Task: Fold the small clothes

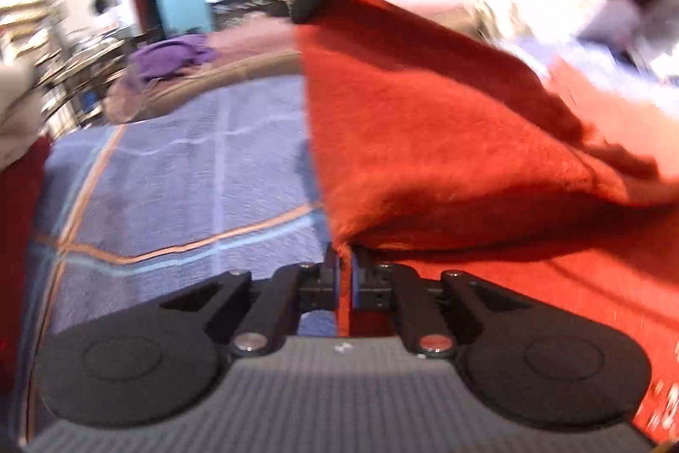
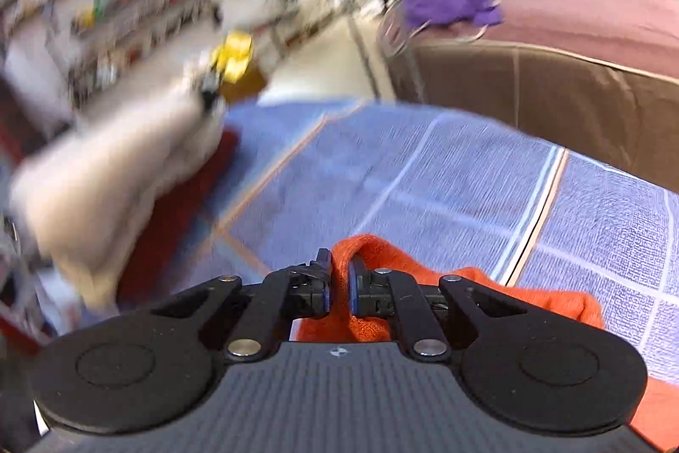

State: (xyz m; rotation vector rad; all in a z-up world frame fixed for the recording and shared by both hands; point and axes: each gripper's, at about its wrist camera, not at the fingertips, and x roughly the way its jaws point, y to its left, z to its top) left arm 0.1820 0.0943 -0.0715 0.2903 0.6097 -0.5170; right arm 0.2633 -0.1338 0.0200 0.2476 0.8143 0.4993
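Your left gripper (image 1: 344, 262) is sitting at the bottom centre of its frame, pointing forward and down, its jaws clamping a thin edge of the red cloth (image 1: 424, 139). Your right gripper (image 2: 339, 274) is sitting low in the centre of its own frame, angling downward too, jaws pinching a bunched fold of the same cloth. In the left wrist view, your right gripper is showing as a dark blurred shape at the upper centre, gripping the cloth's far corner.

Both tongs (image 1: 344, 274) (image 2: 339, 283) black: round pivot discs, silver screws, blue pads, ribbed grey body.
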